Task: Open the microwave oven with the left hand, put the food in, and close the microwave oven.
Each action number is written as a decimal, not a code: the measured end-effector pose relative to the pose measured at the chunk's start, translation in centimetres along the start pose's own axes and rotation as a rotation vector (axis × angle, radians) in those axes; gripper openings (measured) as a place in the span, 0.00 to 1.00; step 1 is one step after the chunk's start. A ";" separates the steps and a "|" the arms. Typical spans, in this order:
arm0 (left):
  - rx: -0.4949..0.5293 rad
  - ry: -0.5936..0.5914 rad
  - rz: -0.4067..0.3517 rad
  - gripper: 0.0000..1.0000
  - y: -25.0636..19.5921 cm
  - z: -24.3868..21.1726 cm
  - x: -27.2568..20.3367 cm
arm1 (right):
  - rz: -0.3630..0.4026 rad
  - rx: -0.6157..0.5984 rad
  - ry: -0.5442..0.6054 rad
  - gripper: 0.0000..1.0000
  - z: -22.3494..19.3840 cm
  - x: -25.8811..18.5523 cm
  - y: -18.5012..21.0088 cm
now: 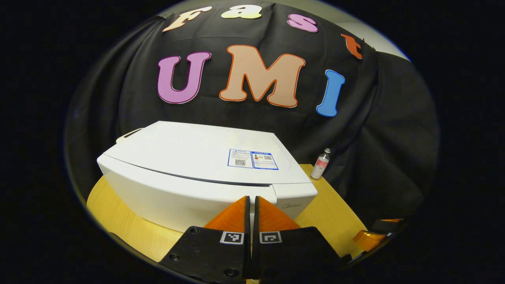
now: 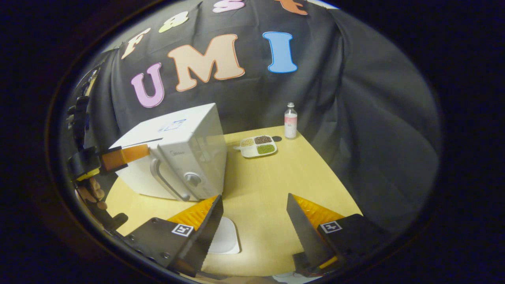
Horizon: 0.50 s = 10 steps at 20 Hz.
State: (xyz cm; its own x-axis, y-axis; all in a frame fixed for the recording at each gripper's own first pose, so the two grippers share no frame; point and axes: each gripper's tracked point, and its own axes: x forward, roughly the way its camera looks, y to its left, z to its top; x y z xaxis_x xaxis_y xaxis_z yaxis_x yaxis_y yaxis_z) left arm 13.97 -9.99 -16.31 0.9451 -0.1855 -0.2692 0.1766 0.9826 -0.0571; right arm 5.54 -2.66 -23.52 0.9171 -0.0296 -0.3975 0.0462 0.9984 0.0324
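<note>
The white microwave stands on the wooden table with its door closed; in the right gripper view its front shows a curved handle and a round knob. My left gripper is shut with nothing between its fingers, hovering just above the microwave's top front edge. From the right gripper view that left gripper sits at the oven's upper front corner, held by a hand. The food, a white divided tray of beans and grains, lies behind the microwave's right side. My right gripper is open over the table.
A small bottle with a pale label stands at the table's far edge near the tray; it also shows as a bottle beside the oven. A flat white square dish lies by my right gripper's left finger. Bare tabletop stretches ahead.
</note>
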 end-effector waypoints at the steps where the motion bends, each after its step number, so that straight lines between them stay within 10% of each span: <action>1: -0.001 0.000 0.000 0.00 0.2 0.0 0.1 | -0.001 0.000 -0.005 1.00 0.2 -0.3 0.0; 10: 0.031 0.021 -0.037 0.01 -0.4 -0.1 -0.2 | 0.024 -0.073 -0.089 1.00 2.9 -2.2 1.0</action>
State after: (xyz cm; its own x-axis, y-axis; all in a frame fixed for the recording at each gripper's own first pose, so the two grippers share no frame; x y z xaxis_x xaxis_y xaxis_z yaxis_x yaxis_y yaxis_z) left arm 13.68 -10.36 -16.30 0.9317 -0.2217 -0.2877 0.2203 0.9747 -0.0379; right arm 4.71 -1.70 -19.98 0.9494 -0.0065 -0.3141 -0.0021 0.9996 -0.0270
